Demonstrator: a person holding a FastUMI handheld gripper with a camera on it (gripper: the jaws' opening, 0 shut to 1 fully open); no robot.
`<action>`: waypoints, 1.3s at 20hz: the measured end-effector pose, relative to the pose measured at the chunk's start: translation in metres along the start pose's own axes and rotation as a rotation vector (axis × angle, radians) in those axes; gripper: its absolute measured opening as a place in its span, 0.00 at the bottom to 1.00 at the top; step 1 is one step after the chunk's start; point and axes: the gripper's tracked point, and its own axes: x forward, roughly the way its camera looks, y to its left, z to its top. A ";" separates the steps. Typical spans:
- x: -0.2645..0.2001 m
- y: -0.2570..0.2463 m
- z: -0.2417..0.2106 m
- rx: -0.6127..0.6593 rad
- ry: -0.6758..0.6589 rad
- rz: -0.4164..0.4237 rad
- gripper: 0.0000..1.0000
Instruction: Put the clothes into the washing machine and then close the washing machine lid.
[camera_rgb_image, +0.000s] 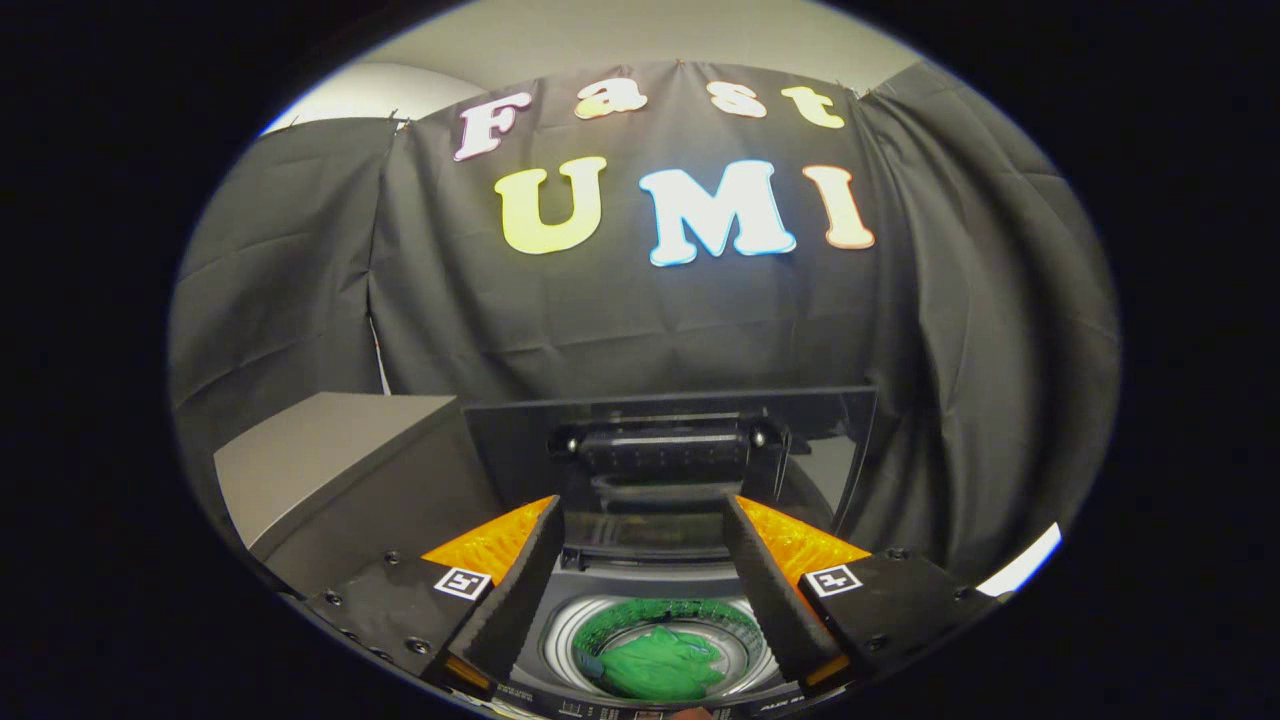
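My gripper (640, 560) hangs above the washing machine (650, 690) with its two fingers (515, 590) spread wide and nothing held between them. Both fingers are wedge-shaped, with a finely ribbed, rubbery look on their inner faces, and each carries a small square black-and-white marker (462, 582) on its outer block.

Between the fingers and below them I look down into the round drum (600, 630), whose inner wall is ridged, pale metal. The green clothes (660, 665) lie crumpled at the bottom of it, a soft, wrinkled heap that touches neither finger. The near rim of the machine is cut off, and the small print on its front panel is too small for me to make out.

Just beyond the fingers the washing machine lid (670, 440) stands raised, a dark, glossy panel with a thick black moulded bar across its middle. Its surface throws back faint reflections, so I cannot tell what lies behind it.

To one side of the lid sits a grey box-like cabinet (330, 470) with a flat, matte top and a dark front face; its lower part is hidden behind a finger block.

Behind everything hangs the booth wall (620, 320) of black cloth, creased and gathered into loose vertical folds where the panels meet. Above it shows a strip of pale ceiling (640, 40).
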 end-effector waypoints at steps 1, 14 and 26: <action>0.004 0.000 0.006 -0.002 -0.015 -0.004 0.98; 0.084 -0.016 0.065 -0.056 -0.107 -0.084 0.98; 0.128 -0.019 0.051 -0.034 -0.070 -0.102 0.98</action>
